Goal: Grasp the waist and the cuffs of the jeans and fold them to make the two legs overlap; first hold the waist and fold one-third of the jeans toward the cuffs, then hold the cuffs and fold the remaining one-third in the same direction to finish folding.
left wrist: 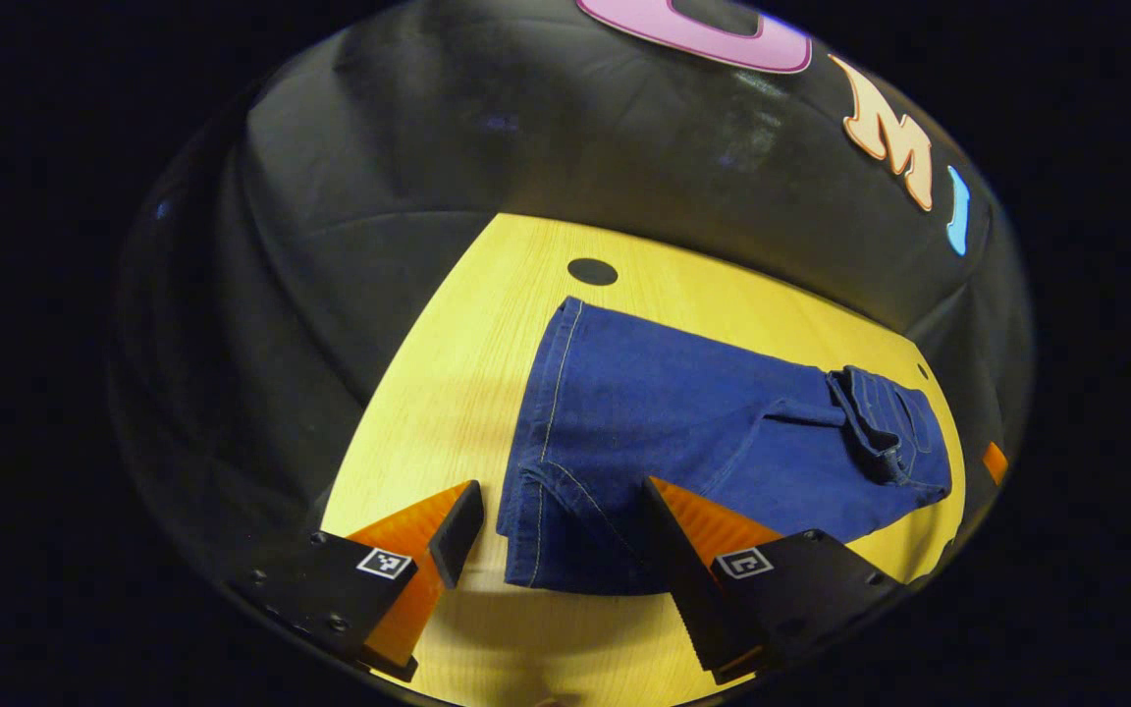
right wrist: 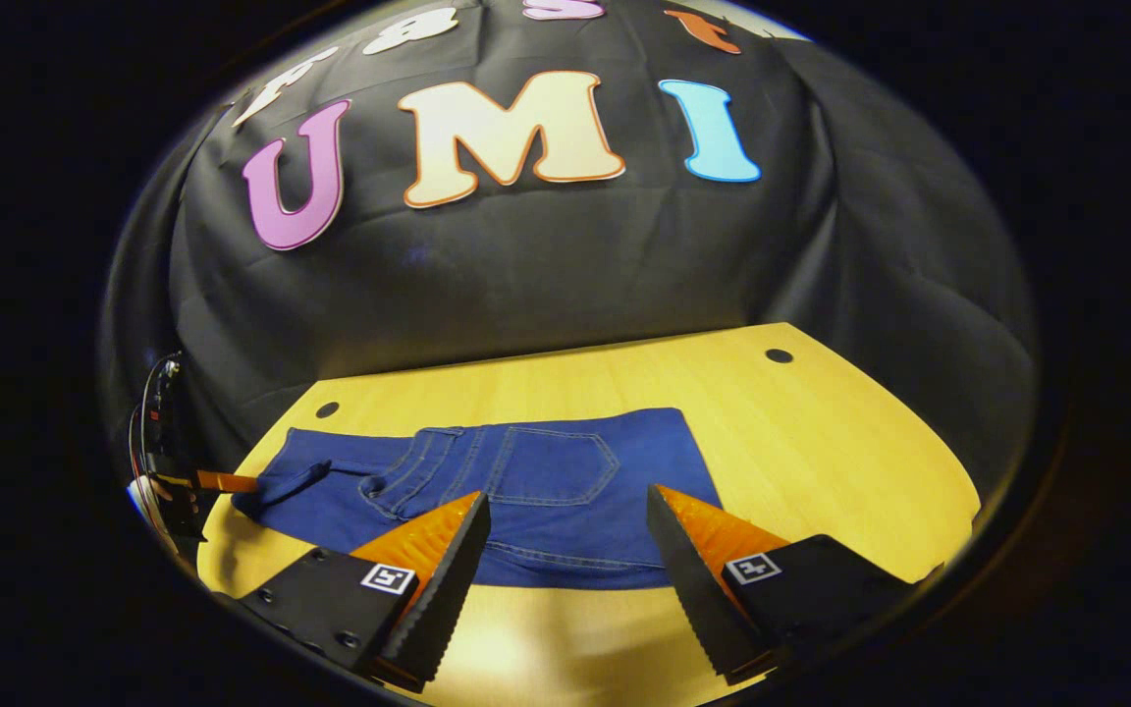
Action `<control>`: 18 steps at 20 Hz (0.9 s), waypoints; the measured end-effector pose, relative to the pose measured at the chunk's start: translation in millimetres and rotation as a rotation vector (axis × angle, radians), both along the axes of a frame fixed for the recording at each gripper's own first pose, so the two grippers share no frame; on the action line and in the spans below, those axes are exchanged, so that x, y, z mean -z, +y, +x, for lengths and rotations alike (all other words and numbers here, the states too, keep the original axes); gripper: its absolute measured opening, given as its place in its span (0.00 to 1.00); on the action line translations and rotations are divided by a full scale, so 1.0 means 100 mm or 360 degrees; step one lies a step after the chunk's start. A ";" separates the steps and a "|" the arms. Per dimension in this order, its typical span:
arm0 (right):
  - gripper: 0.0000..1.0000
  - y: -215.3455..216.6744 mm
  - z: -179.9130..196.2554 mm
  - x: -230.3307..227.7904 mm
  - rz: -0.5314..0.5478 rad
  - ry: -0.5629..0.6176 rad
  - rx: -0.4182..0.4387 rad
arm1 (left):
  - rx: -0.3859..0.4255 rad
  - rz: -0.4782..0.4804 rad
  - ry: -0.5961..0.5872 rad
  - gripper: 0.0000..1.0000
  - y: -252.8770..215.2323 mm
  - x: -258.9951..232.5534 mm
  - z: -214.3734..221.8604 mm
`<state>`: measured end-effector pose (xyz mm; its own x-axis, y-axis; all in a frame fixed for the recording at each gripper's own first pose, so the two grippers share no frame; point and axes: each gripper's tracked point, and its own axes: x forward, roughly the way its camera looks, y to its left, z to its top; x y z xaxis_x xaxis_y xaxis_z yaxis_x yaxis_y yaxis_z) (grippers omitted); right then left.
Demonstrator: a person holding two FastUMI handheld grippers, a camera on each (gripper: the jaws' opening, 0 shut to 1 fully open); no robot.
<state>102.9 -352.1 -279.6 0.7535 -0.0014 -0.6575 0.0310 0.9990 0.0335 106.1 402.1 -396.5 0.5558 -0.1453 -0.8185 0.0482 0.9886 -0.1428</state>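
Blue jeans (left wrist: 683, 422) lie flat on the yellow wooden table (left wrist: 487, 324), the legs stacked one on the other. In the left gripper view the stitched cuff end (left wrist: 536, 491) is nearest, and the waist part (left wrist: 885, 422) lies doubled over at the far right. My left gripper (left wrist: 561, 535) is open just above the cuff end, one finger over the denim and one over bare table. The right gripper view has the back pocket (right wrist: 556, 466) facing up. My right gripper (right wrist: 568, 506) is open, hovering over the near edge of that pocket section.
Round dark holes mark the table top (left wrist: 592, 271) (right wrist: 779, 355) (right wrist: 327, 409). The black cloth wall rises right behind the table's far edge. Bare wood lies to the right of the jeans (right wrist: 821, 452). The left gripper (right wrist: 183, 481) appears at the far left of the right gripper view.
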 end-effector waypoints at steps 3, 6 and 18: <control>0.95 -0.01 0.01 -0.03 -0.0024 -0.0010 -0.0018 | -0.0029 0.0058 -0.0054 0.95 0.04 0.01 0.10; 0.95 -0.02 -0.01 0.00 -0.0028 0.0011 -0.0040 | -0.0002 0.0144 -0.0020 0.95 0.08 0.08 0.08; 0.99 -0.28 0.09 -0.19 0.0050 -0.0056 -0.0029 | -0.0007 0.0077 0.0076 0.00 -0.30 -0.02 -0.01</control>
